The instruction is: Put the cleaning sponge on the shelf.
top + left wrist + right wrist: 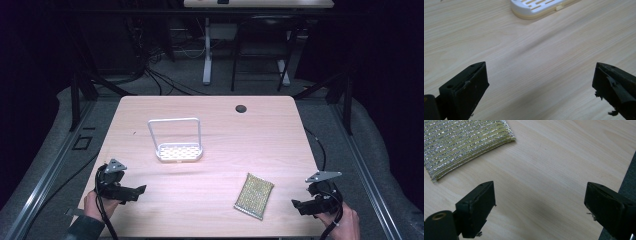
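- Gold-and-silver striped scouring pad (254,196): flat on counter (220,220), tilted, at five o'clock.
- White slotted holder (178,151): upright with wire frame, at ten o'clock from pad.

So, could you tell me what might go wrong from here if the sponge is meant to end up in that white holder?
The sponge lies flat on the table, so the right gripper's open jaws may slide over it or push it rather than pinch it. It also sits near the front edge and could be nudged off. The holder looks light, and its tall wire frame could tip or skid if bumped while the left gripper is apart from it.
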### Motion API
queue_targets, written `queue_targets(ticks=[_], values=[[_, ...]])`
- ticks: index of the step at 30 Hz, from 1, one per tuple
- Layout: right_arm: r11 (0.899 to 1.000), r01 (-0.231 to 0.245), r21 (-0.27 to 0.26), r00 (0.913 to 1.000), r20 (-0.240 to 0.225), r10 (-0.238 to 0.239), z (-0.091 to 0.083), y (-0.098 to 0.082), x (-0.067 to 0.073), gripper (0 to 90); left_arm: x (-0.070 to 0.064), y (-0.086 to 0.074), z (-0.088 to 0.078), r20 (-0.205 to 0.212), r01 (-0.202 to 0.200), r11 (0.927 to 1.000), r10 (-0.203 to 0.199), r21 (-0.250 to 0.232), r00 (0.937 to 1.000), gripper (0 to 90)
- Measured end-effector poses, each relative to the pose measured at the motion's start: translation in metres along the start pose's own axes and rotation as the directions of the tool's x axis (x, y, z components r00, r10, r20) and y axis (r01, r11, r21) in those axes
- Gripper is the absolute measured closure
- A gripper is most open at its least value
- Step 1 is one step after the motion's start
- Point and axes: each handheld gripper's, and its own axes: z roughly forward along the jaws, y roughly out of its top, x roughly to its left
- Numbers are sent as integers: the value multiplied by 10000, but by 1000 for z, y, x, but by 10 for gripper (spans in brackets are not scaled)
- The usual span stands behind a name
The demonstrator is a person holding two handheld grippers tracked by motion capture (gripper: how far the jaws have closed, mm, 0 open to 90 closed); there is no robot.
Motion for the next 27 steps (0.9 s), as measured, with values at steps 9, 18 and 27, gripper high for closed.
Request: queue_targets(ticks=[9, 18, 27], values=[[9999, -108, 66, 9999, -88, 109, 1, 2, -2, 91, -11, 7, 0, 235, -324, 9994, 326, -99, 9992, 2], [9995, -303, 54, 9994, -149, 304, 4, 0, -7, 99, -38, 29, 9, 780, -955, 9954, 953, -10, 9924, 1], [9993, -382, 30, 9992, -131, 382, 2, 1, -8, 111, -72, 52, 24, 1227, -1579, 9874, 1583, -131, 9797, 2]])
